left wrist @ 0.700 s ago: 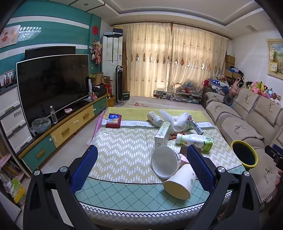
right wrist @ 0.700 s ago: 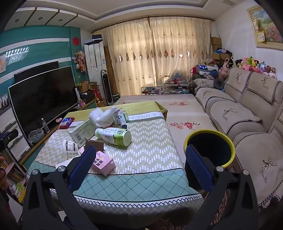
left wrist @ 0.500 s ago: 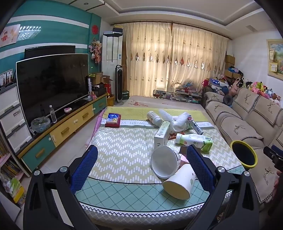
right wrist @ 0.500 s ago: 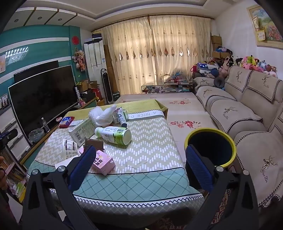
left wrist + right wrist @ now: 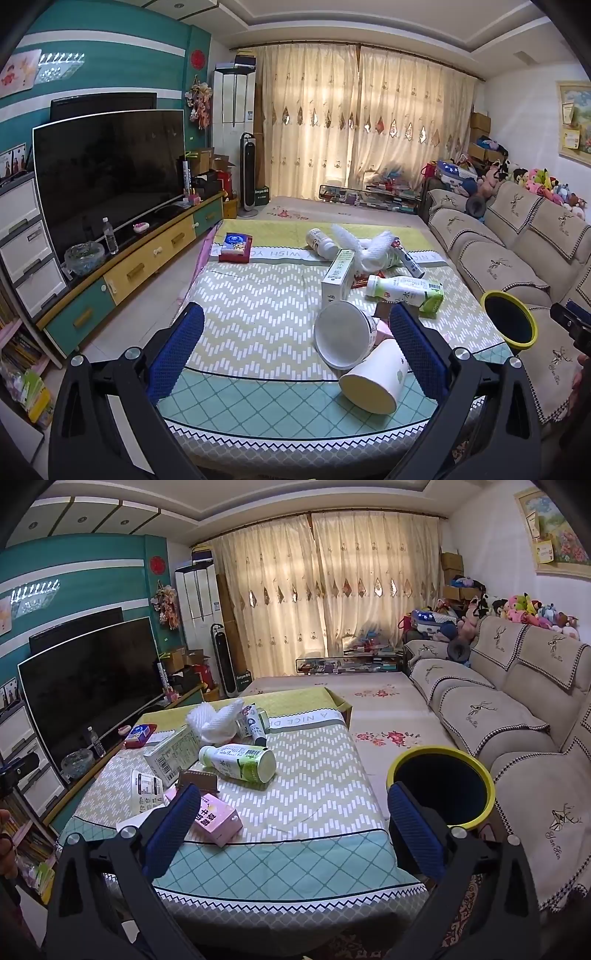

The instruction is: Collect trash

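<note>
- Paper cups lay nearest the left gripper (image 5: 295,347), whose blue fingers (image 5: 173,354) stood wide apart and held nothing
- Nearer cup (image 5: 373,376) was on its side by the table's front edge, just inside the right-hand finger; its long axis ran from front-left to back-right, open mouth toward the tool
- Second cup (image 5: 341,339) sat just behind, touching or nearly so, mouth tilted the same way
- Right gripper (image 5: 291,823) was likewise spread wide and empty; closest to it was a pink carton (image 5: 218,821) lying flat beside its left finger, with a green-and-white bottle (image 5: 238,762) on its side further back
- Yellow-rimmed bin (image 5: 441,790) stood off the table's right side, between table (image 5: 303,849) and sofa (image 5: 495,716), nearer the right gripper
- Judgement: cups suited the left hand, but a crosswise grip over the cup wall seemed needed, and the carry to the bin ran rightward
</note>
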